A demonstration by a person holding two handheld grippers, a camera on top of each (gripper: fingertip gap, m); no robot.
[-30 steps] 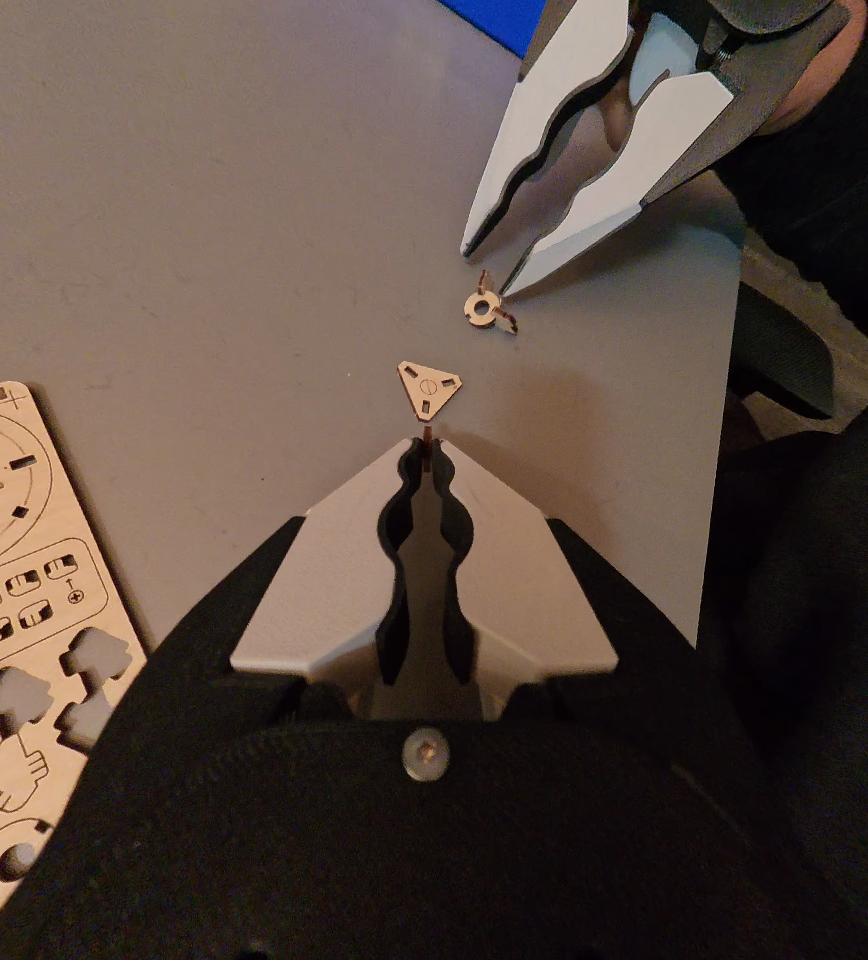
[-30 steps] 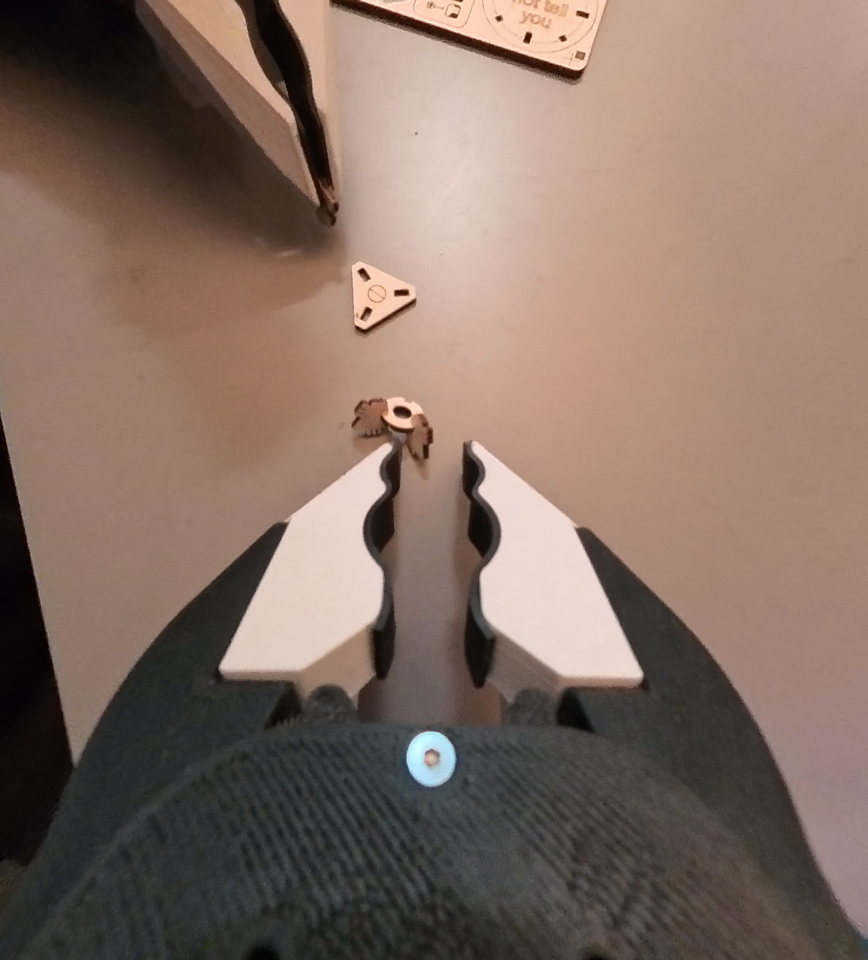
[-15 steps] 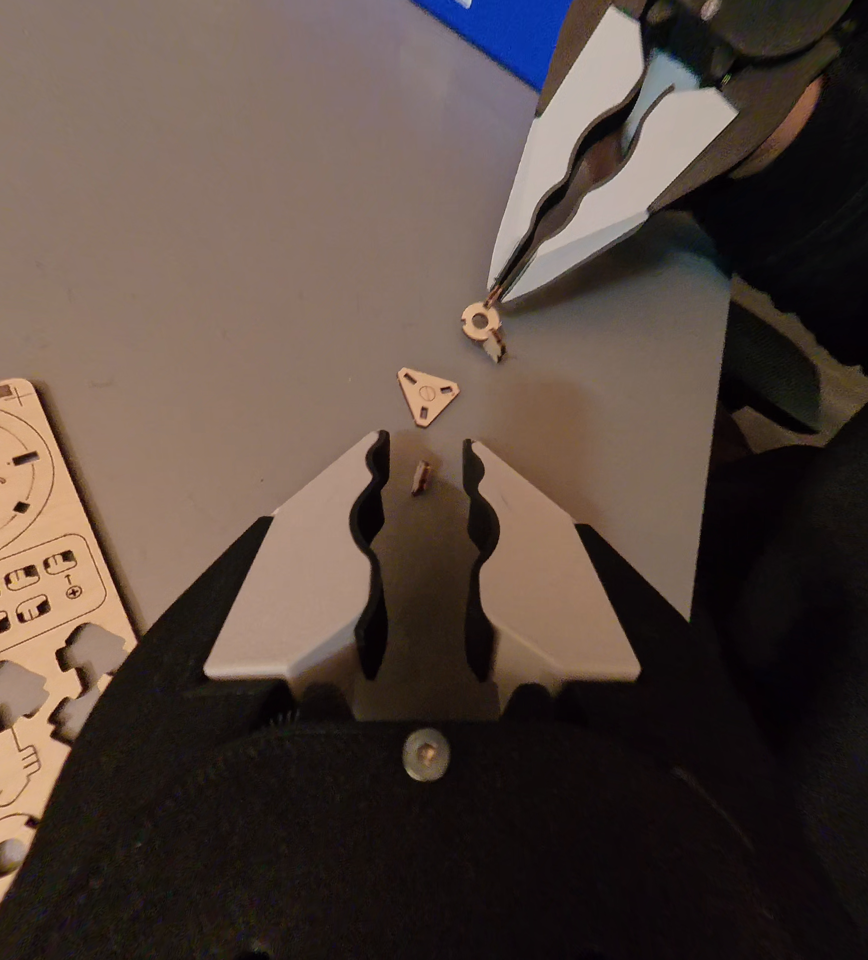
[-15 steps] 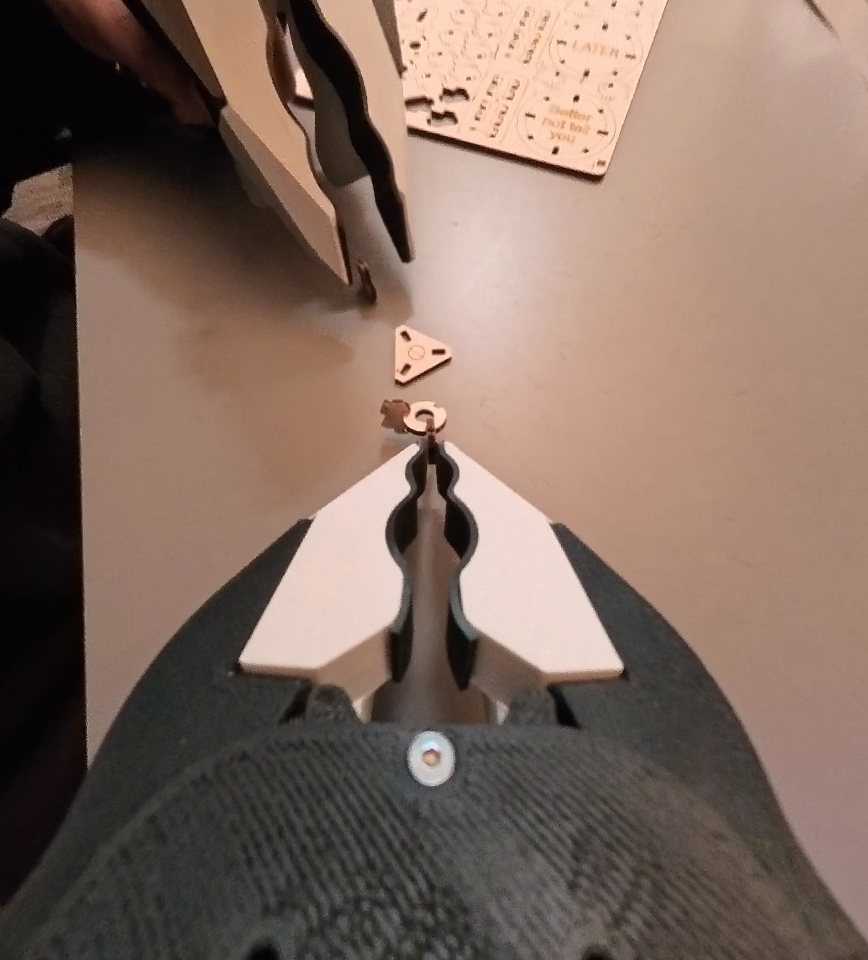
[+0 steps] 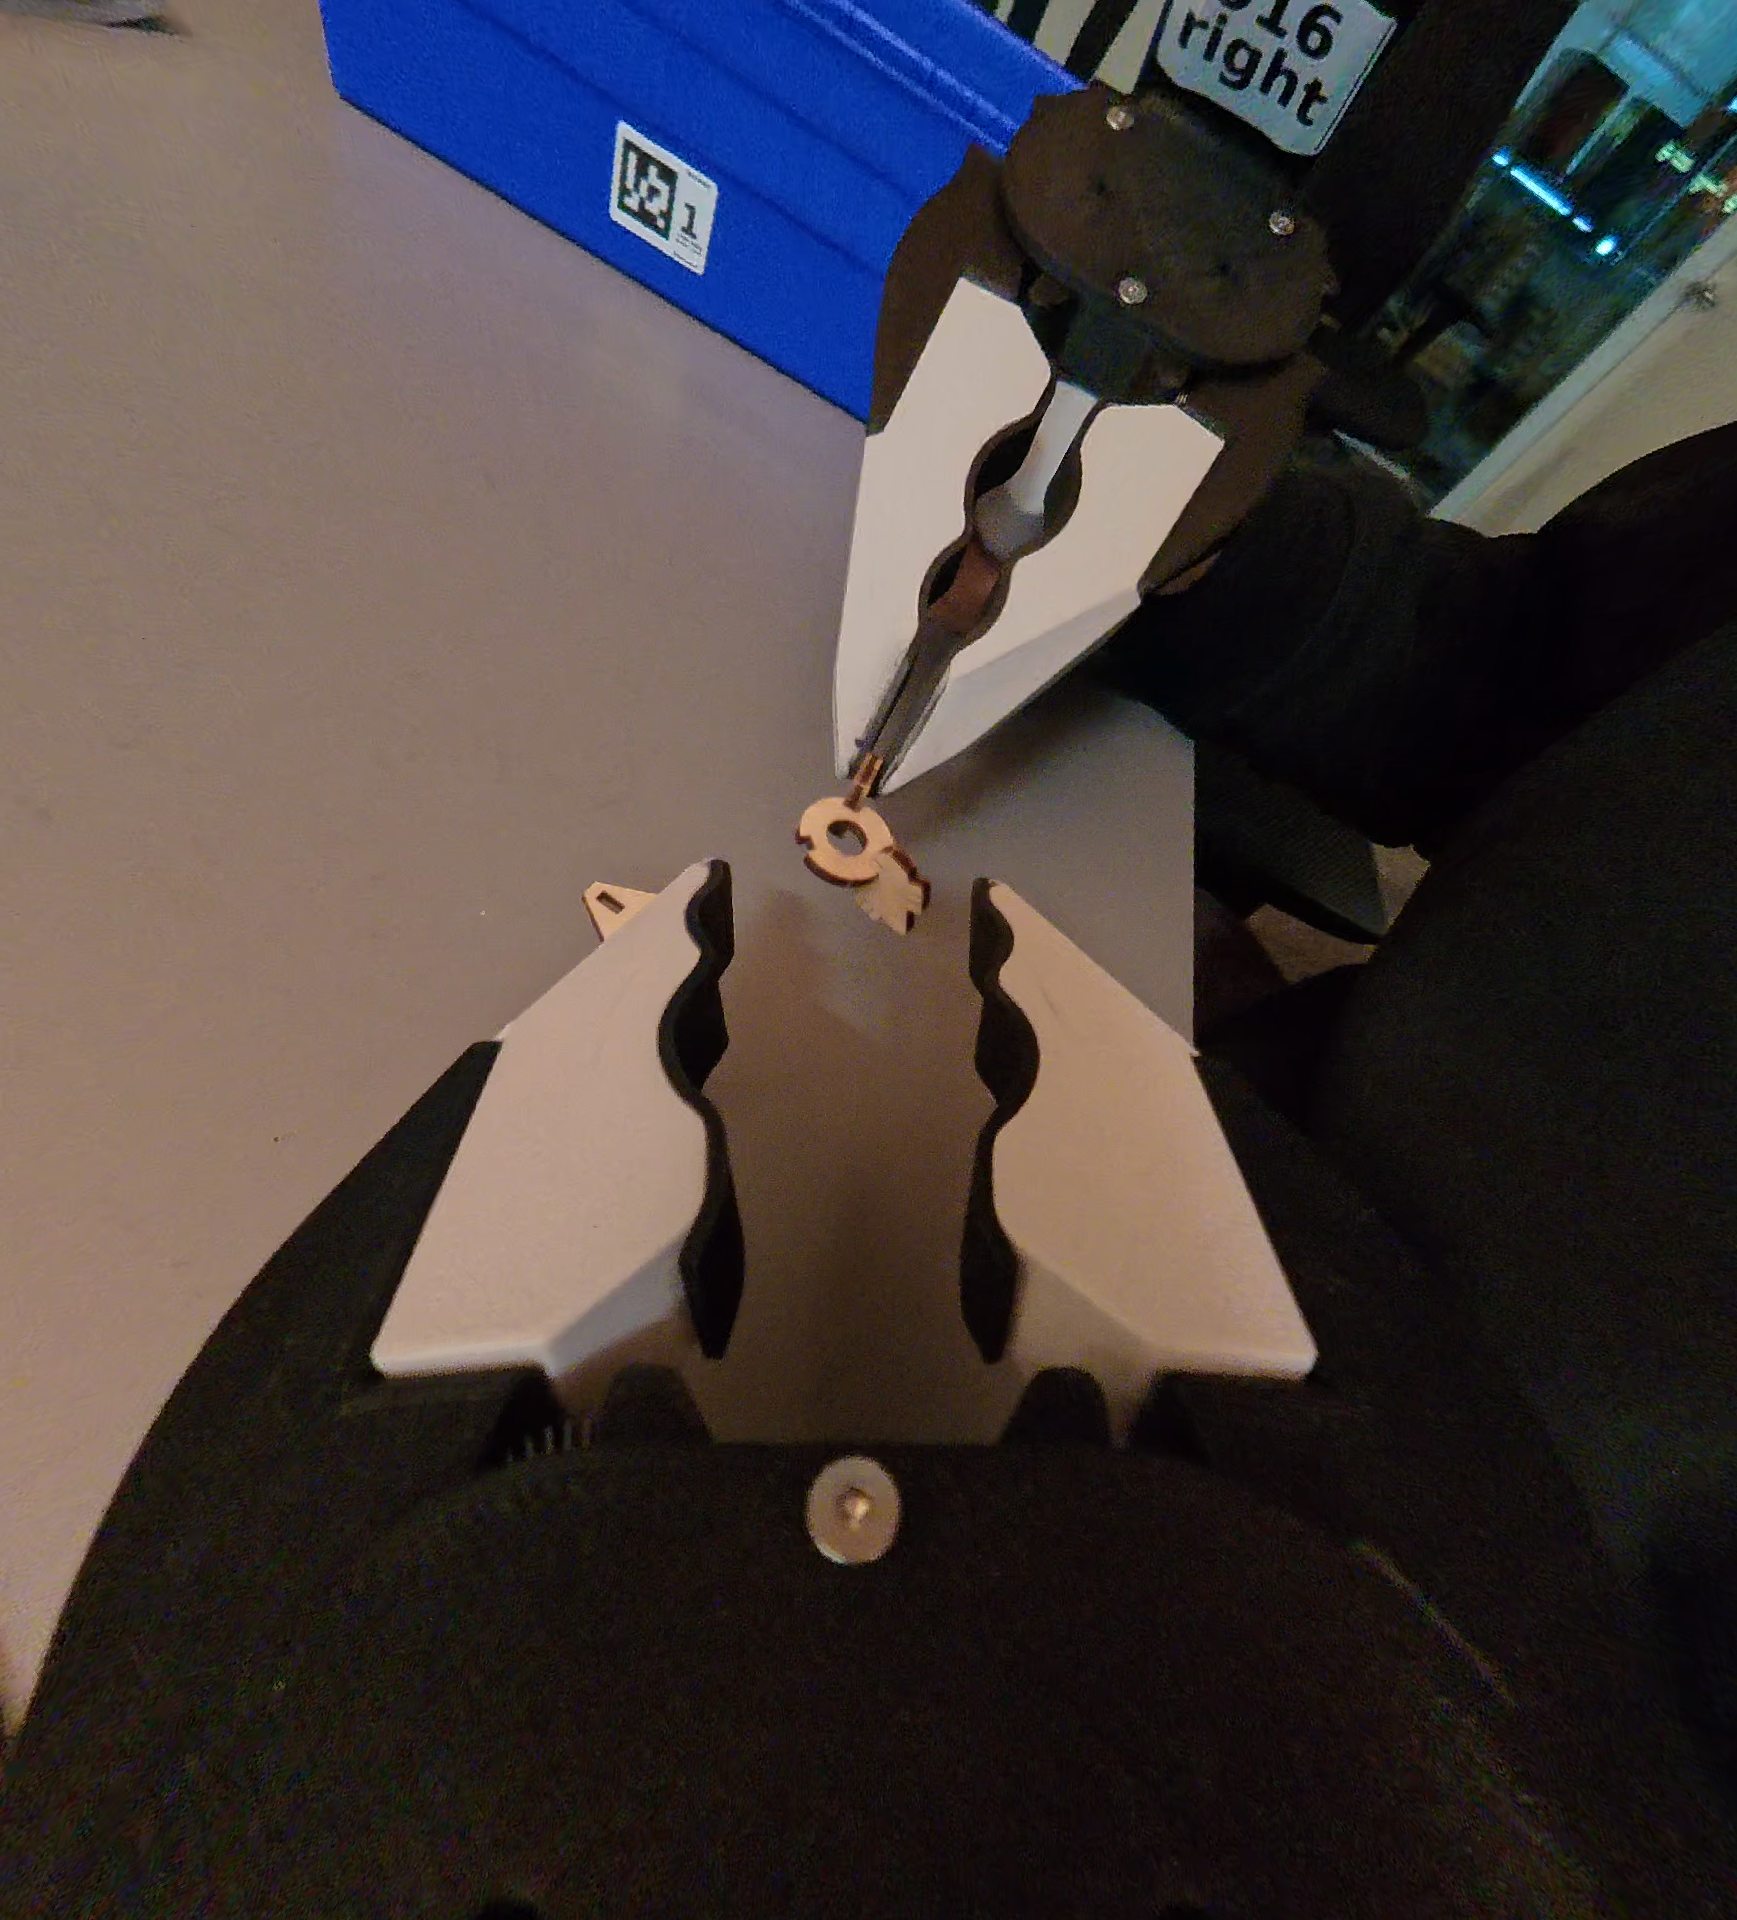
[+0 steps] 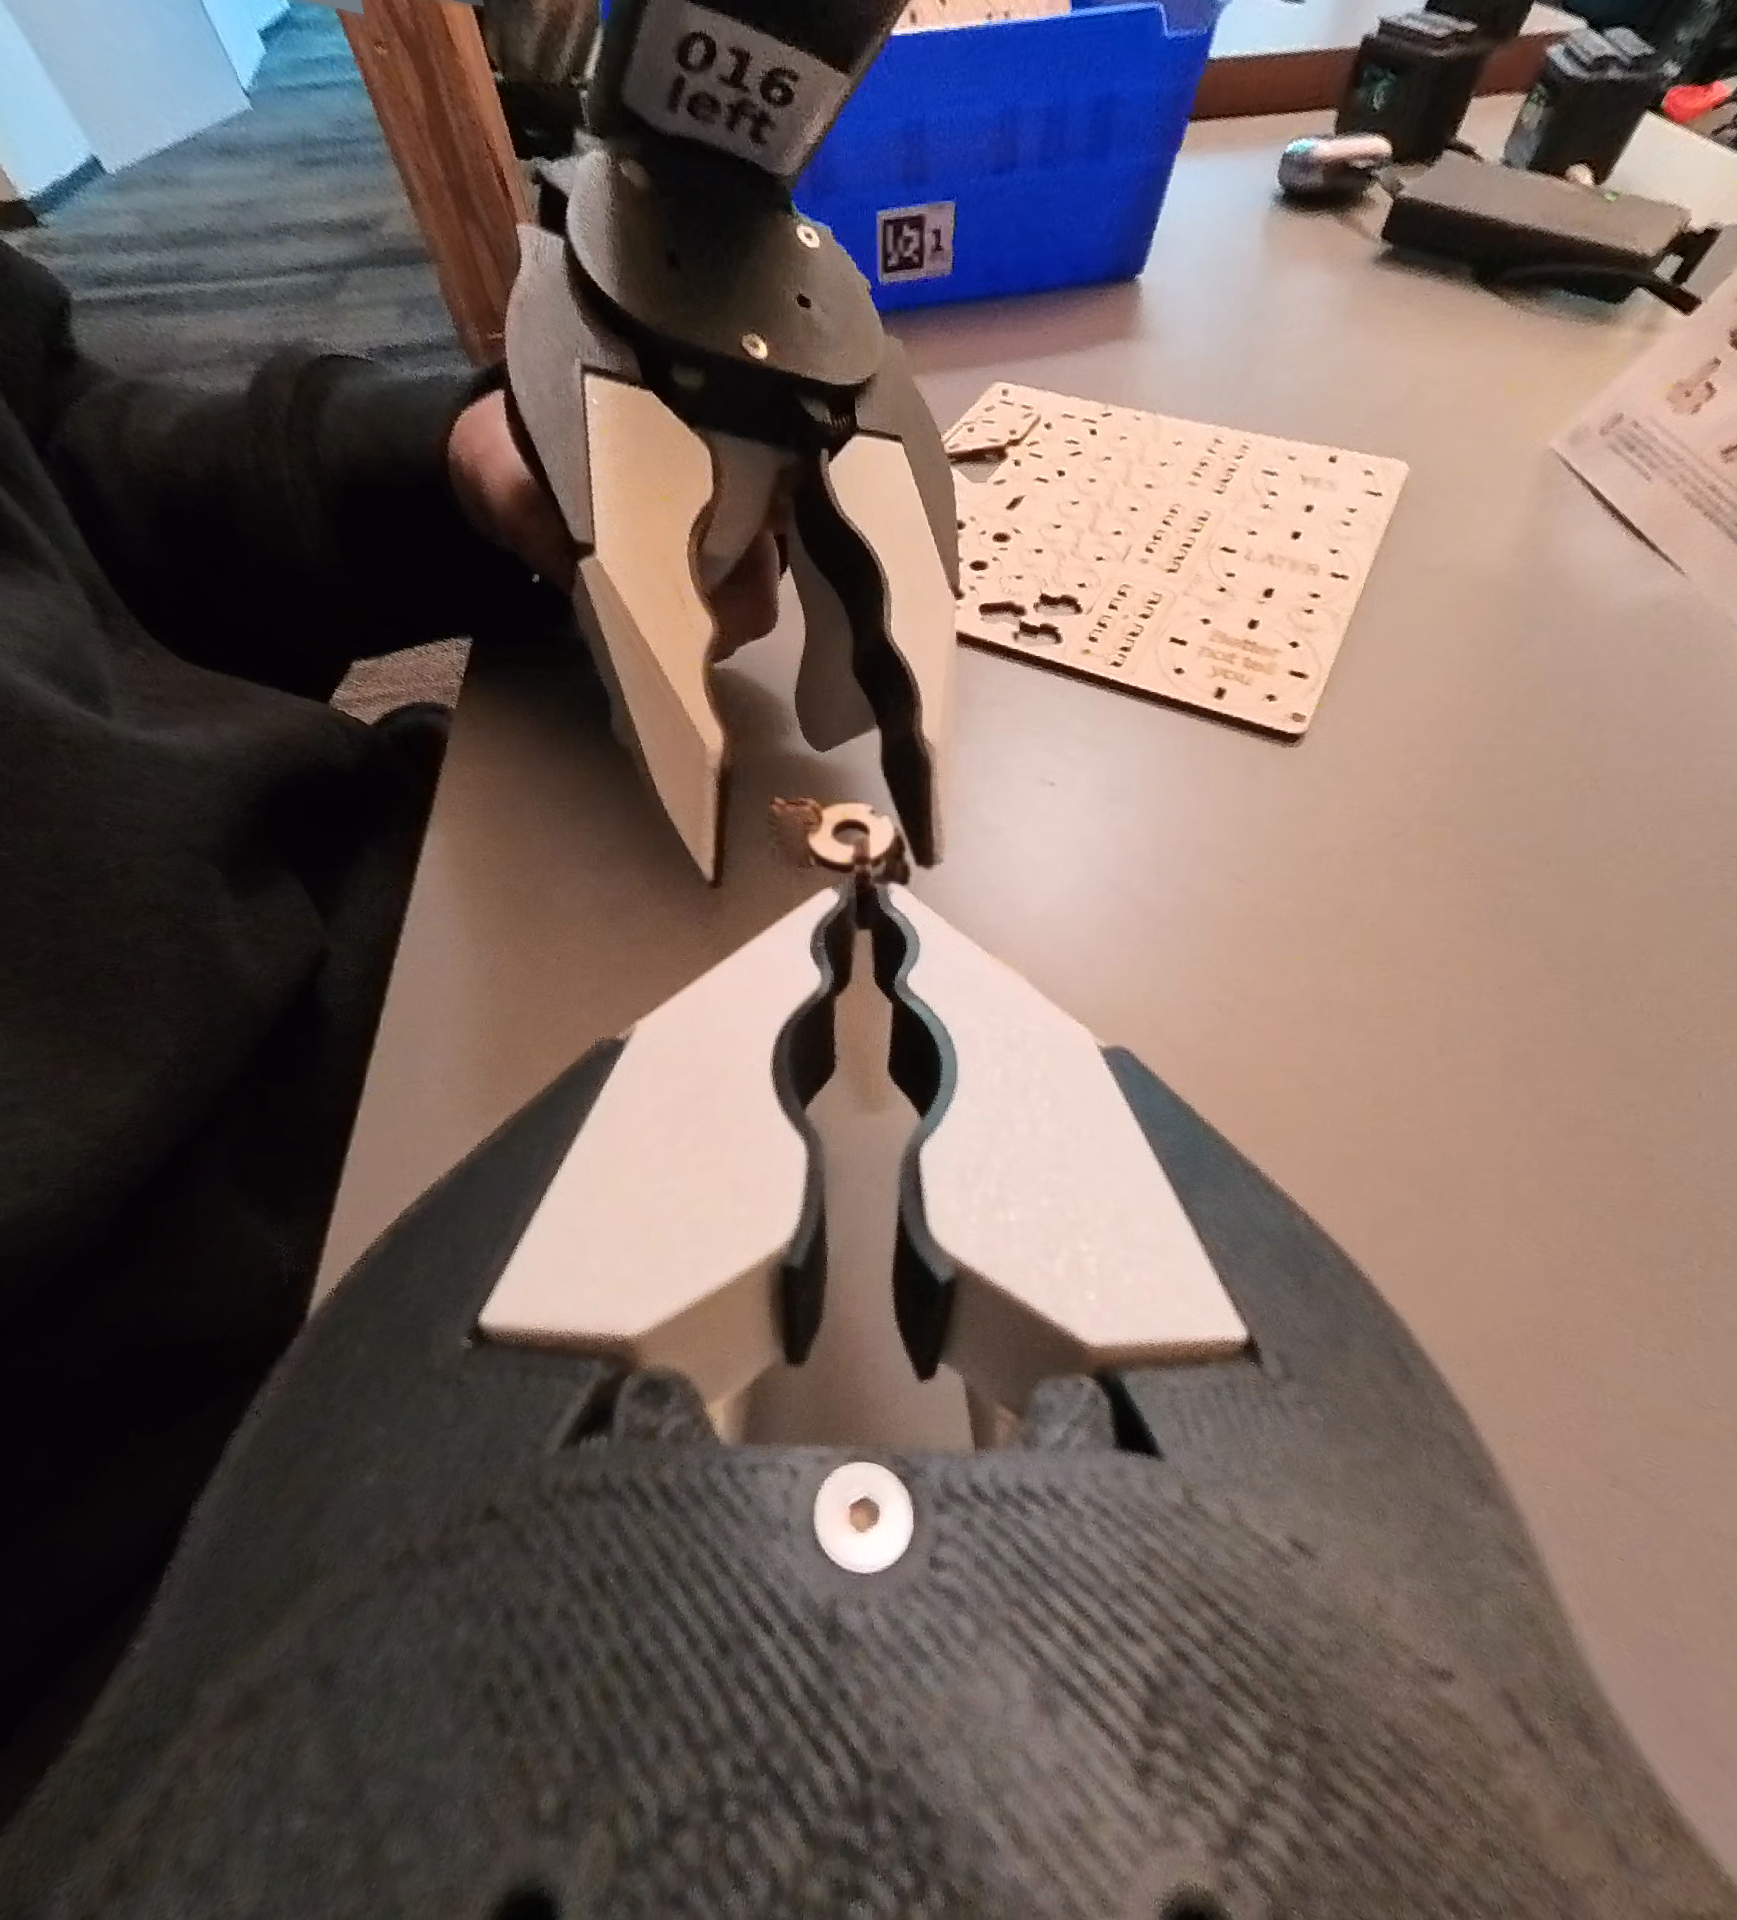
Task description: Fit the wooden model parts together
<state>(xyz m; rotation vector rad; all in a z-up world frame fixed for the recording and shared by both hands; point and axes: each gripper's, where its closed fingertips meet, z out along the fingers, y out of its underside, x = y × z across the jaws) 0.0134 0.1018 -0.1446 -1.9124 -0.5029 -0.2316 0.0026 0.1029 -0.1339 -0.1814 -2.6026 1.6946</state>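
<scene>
My right claw (image 6: pixel 859 894) is closed on a small wooden tab, and this tab carries a little wooden ring piece (image 5: pixel 848 840) with a round hole and a feathered part at one side. The ring piece hangs just past the tips of this claw, slightly above the grey tabletop (image 5: pixel 324 623).

My left claw (image 5: pixel 848 899) stands apart, with nothing between its fingers. Its tips are on both sides of the ring piece, very near, but they do not touch it. Just beside the ring piece, half hidden behind one finger of the left claw, a small wooden triangle piece (image 5: pixel 606 902) lies flat on the tabletop.

Farther from the ring piece, a flat wooden sheet (image 6: pixel 1186 561) with many cut-out shapes lies on the tabletop. Behind it stands a blue bin (image 6: pixel 1030 156) with a square marker sticker. A printed paper (image 6: pixel 1716 468) lies beyond the sheet, and some dark devices (image 6: pixel 1529 223) rest well apart from the ring piece.
</scene>
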